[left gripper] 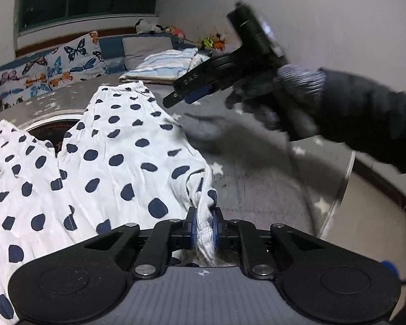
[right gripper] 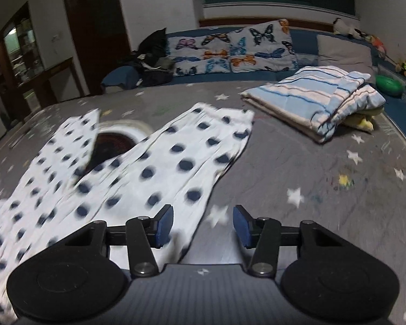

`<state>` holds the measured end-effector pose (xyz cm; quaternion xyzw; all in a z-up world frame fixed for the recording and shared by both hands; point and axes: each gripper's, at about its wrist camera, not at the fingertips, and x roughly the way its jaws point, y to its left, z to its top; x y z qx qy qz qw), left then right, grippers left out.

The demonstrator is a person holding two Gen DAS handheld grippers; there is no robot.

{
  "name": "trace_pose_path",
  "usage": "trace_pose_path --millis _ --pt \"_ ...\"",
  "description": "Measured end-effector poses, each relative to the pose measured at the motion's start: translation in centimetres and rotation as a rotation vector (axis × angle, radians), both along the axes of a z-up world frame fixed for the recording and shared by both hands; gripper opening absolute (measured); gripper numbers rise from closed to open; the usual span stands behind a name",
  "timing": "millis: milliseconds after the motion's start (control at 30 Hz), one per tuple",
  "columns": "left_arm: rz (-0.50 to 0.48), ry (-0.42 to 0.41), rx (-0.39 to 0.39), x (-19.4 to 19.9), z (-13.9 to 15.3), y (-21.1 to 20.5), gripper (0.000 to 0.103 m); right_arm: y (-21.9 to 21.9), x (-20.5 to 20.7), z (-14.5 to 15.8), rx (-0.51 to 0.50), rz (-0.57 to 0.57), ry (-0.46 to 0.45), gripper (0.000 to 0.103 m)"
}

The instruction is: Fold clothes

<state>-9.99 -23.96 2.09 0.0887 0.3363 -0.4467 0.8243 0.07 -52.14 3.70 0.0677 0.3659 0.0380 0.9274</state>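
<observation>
**Left jaws pinch the polka-dot trousers; right jaws wide and empty**

The white trousers with navy polka dots point(left gripper: 116, 162) lie spread on the grey star-print bed point(right gripper: 297, 162), both legs running away from the cameras with a dark round object showing between them. The left gripper point(left gripper: 204, 226) has a bunched white edge of the garment drawn up between its blue pads; its jaws are closed down to the thickness of the cloth.

The right gripper point(right gripper: 203, 227) is above the bed just beside the right edge of the trousers. Its jaws stand wide apart with nothing between them; the left pad is over the fabric edge, the right over bare bedsheet. From the left wrist view this gripper appears blurred, held in a dark gloved hand point(left gripper: 270, 100) above the sheet.

A folded striped blanket point(right gripper: 319, 100) lies well apart, and butterfly-print pillows point(right gripper: 230, 51) line the far side.
</observation>
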Motion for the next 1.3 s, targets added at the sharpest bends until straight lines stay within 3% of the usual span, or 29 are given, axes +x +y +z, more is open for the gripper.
trace_pose_path --millis 233,567,700,867,1033,1300 --pt "0.036 0.103 -0.099 1.9 0.7 1.8 0.012 -2.5 7.4 -1.1 0.024 -0.076 -0.001 0.045" --pt "0.062 0.154 -0.145 2.9 0.8 2.9 0.012 -4.0 14.8 -2.9 -0.013 -0.118 0.017 0.044" --pt "0.067 0.165 -0.151 3.1 0.7 3.2 0.012 -3.8 15.8 -3.2 -0.031 -0.119 0.004 0.037" --pt "0.081 0.169 -0.166 3.0 0.8 3.6 0.012 -3.6 16.5 -3.3 -0.076 -0.143 0.002 0.009" --pt "0.110 0.163 -0.202 2.6 1.6 4.9 0.012 -3.5 16.3 -2.0 -0.074 -0.164 -0.006 0.005" --pt "0.203 0.162 -0.292 1.2 3.2 9.3 0.012 -0.9 16.4 3.5 -0.032 -0.152 -0.060 0.004"
